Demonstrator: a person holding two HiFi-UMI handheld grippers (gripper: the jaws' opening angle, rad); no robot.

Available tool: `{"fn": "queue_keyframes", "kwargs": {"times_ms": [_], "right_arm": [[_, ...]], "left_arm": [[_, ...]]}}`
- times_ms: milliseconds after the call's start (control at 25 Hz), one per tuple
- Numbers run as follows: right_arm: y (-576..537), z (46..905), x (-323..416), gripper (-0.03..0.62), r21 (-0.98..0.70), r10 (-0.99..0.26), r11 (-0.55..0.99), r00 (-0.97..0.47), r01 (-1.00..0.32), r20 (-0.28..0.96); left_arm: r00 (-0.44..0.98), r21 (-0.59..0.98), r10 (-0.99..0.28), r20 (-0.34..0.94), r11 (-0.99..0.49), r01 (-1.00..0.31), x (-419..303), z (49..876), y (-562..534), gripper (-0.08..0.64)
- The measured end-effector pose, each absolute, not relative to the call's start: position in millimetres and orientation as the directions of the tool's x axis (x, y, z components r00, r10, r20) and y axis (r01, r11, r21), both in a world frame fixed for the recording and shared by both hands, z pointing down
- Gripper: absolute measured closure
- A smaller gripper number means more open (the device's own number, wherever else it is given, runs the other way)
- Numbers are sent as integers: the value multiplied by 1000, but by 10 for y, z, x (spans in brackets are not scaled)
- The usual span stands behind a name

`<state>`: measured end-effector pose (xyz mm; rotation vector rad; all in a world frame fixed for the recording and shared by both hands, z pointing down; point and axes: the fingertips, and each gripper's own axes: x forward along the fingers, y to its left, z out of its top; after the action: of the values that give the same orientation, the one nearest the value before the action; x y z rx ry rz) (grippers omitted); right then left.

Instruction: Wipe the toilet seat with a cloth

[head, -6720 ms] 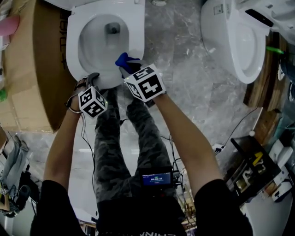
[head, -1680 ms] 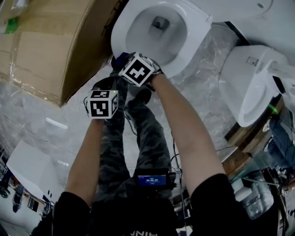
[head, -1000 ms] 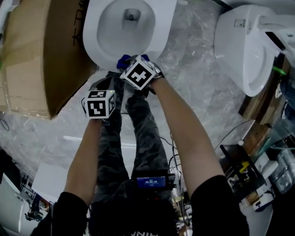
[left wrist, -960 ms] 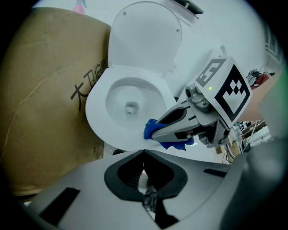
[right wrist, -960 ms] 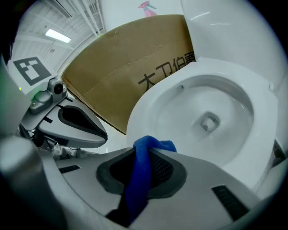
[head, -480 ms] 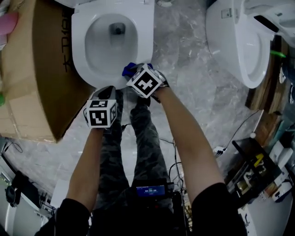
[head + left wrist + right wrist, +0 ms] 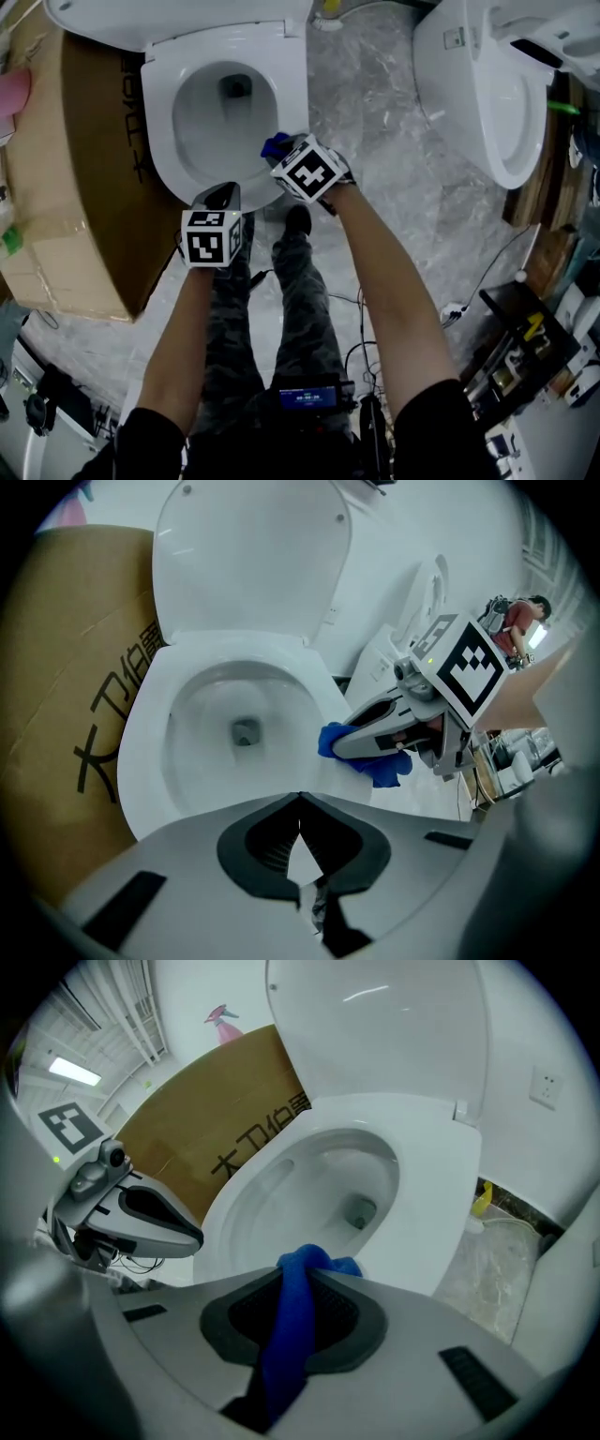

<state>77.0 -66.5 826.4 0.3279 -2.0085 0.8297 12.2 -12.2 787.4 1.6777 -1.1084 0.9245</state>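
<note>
The left gripper (image 7: 223, 196) was held with its jaws together and empty near the 6 o'clock edge of the toilet seat (image 7: 292, 86), apparently kept clear of the wiping. At about 4 o'clock on the seat, the blue cloth (image 7: 274, 144) was clamped in the right gripper (image 7: 286, 155) and laid against the rim, seemingly so it could be wiped.

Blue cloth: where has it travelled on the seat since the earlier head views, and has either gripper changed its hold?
The right gripper has carried the blue cloth from the toilet seat's front edge round onto its right side, toward the hinge. The left gripper has come forward to the seat's front rim. Unchanged: right jaws shut on the cloth, left shut and empty, lid up.
</note>
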Motion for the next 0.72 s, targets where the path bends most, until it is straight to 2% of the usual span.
{"fn": "queue_keyframes", "kwargs": {"times_ms": [520,720], "right_arm": [[-1620,8247,747,534,-368,-28,705,-542,-606,840],[-1916,8267,673,534,-345,-43,730,-543,-590,838]], "left_arm": [[340,295,-285,896,-188,-937,-116,7927,-653,548],[344,300,-289,893,-186,-936,-223,7965,-834,548]]}}
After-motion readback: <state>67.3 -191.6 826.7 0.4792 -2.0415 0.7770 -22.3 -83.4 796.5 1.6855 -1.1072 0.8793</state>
